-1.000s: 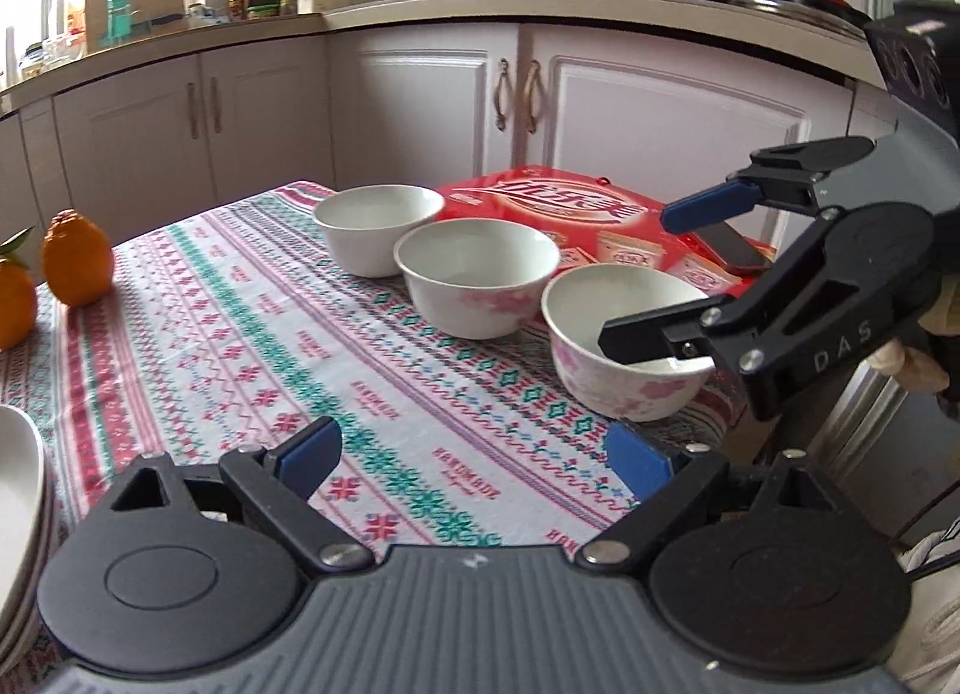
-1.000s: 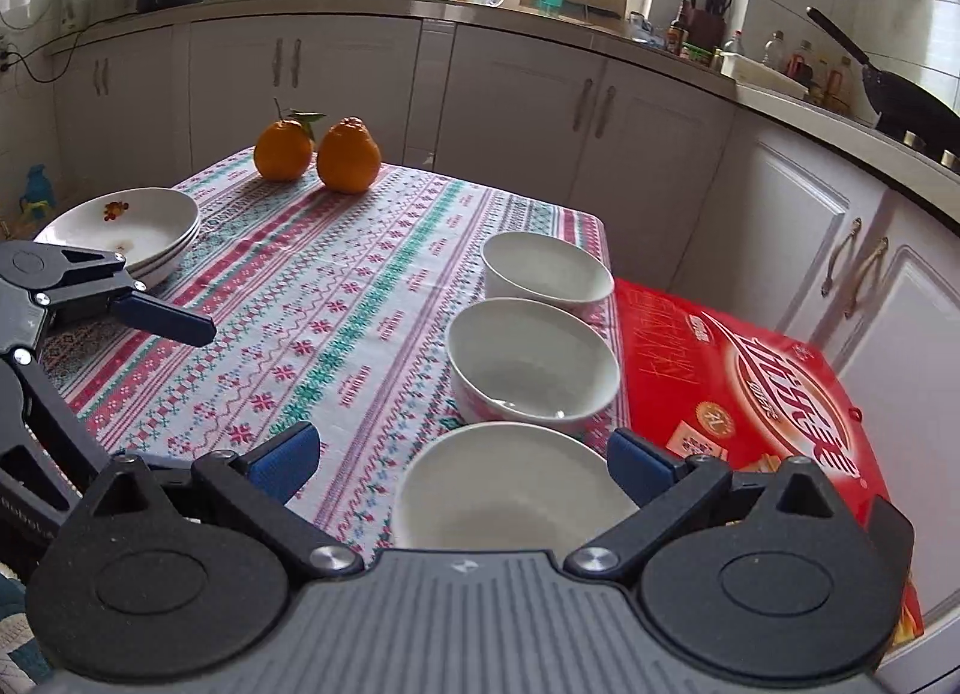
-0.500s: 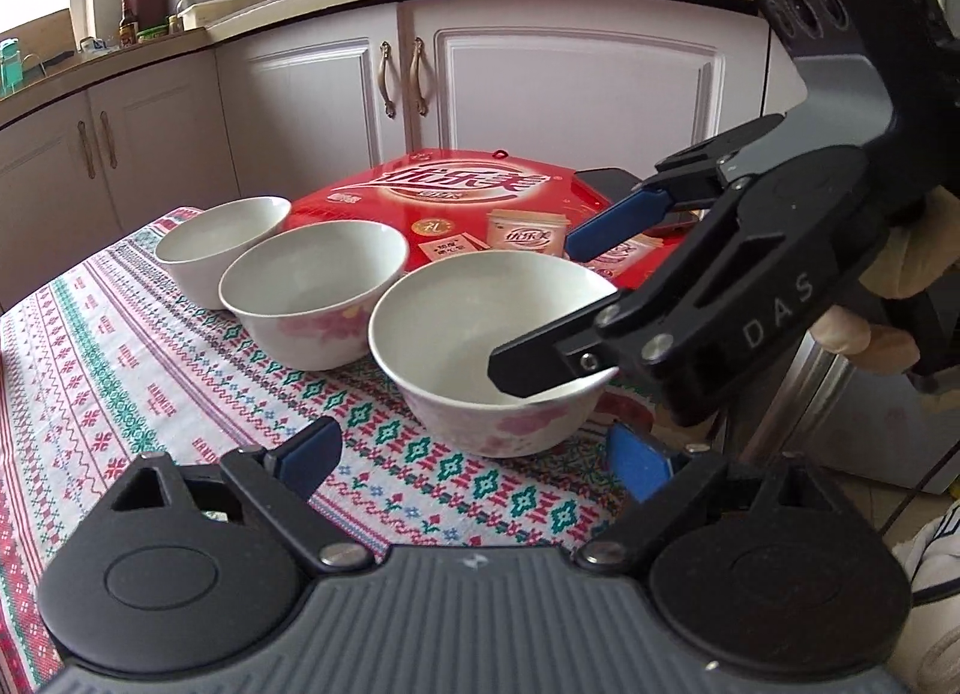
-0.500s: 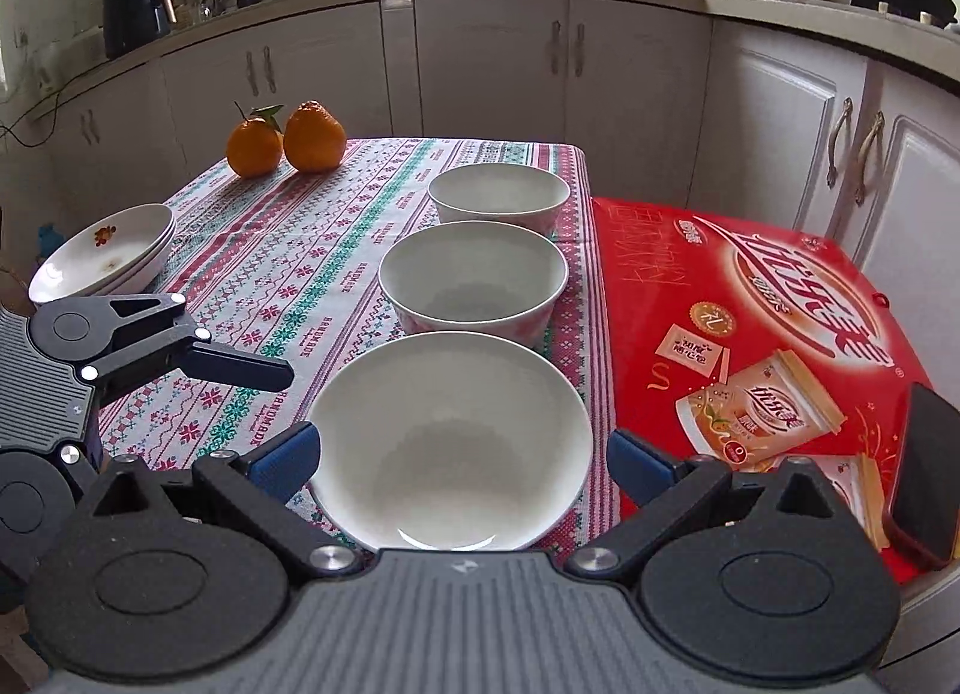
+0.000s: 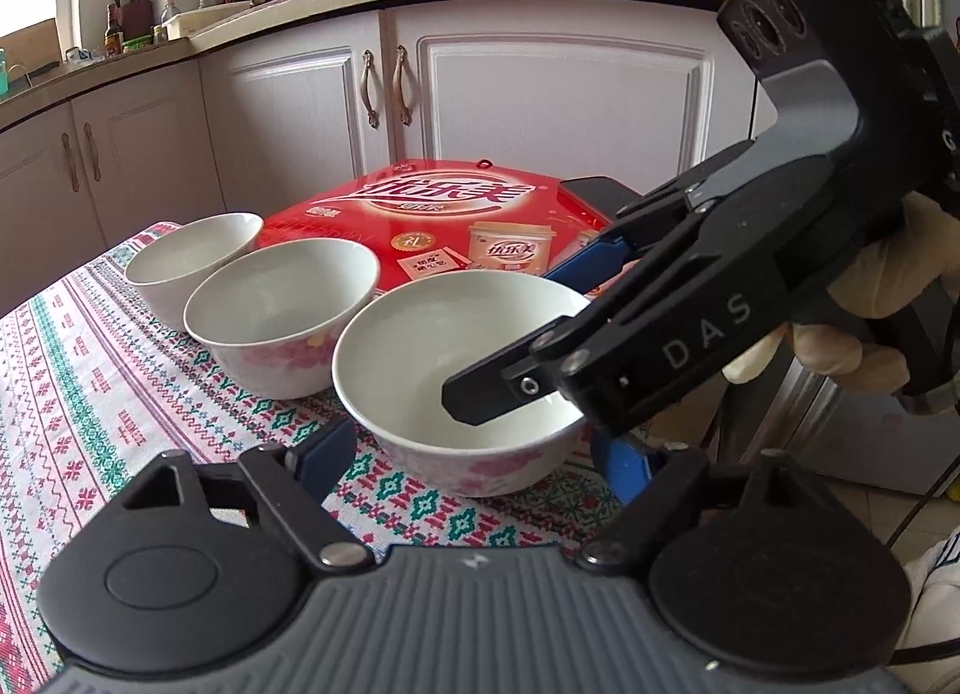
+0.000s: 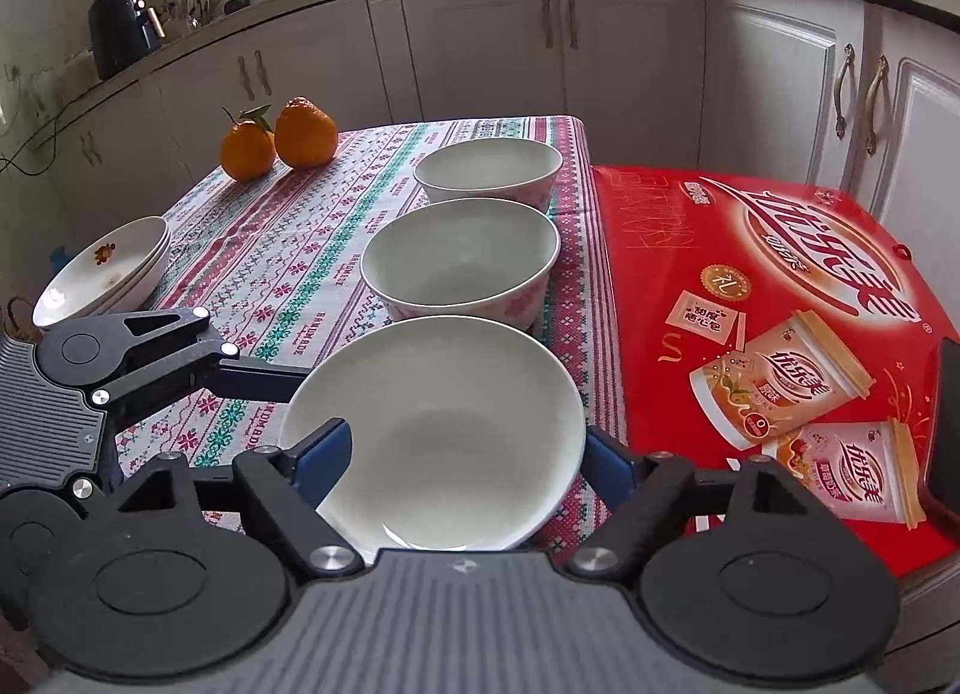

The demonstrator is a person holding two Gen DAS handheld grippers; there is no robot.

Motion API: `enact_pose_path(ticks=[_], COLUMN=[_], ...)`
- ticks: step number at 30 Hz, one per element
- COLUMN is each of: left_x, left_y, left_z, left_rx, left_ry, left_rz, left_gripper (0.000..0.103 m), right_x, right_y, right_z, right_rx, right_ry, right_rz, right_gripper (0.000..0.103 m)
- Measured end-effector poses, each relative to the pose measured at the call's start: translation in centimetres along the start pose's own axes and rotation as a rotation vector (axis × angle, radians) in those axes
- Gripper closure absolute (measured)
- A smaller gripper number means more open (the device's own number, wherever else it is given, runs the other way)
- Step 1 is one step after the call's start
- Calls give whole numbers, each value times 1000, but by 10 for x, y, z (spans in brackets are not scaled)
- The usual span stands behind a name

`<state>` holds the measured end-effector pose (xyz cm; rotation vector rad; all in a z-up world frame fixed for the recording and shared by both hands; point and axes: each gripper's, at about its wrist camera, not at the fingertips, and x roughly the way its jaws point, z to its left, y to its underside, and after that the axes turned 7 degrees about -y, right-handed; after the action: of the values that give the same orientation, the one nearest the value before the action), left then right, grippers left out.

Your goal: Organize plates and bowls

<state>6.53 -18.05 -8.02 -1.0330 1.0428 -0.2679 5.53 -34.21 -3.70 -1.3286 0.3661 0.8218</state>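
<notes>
You've brought both grippers in on the nearest bowl [image 6: 432, 424] at the worktop's [image 6: 288, 268] edge (beside the red box [image 6: 750, 298]): right gripper [image 6: 462, 451] fingers now straddle it wide, left gripper [image 5: 474, 457] wide too, so closing comes next.

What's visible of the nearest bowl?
The nearest bowl is white, glossy, ceramic-looking, with pink flowers outside. Empty and upright on the tablecloth, first in a row of three, beside the red box. Both open grippers, right and left, straddle it; contact can't be told.
</notes>
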Motion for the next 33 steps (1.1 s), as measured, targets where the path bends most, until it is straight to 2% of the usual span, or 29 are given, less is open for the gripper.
enact_pose_path(ticks=[10,18,33], left_x=[1,-13,-51], left_y=[-1,1,23], left_z=[1,6,44], left_rx=[-9,-16,-95], left_ry=[6,-10,-106], left_rz=[2,1,24], left_gripper=[21,21,21], right_x=[1,-2,26], right_y=[-1,-6,-28], right_z=[0,12,64], right_rx=[11,-6,-107], right_ry=[-7,-34,-136], right_rz=[3,-4,15], right_gripper=[18,18,18])
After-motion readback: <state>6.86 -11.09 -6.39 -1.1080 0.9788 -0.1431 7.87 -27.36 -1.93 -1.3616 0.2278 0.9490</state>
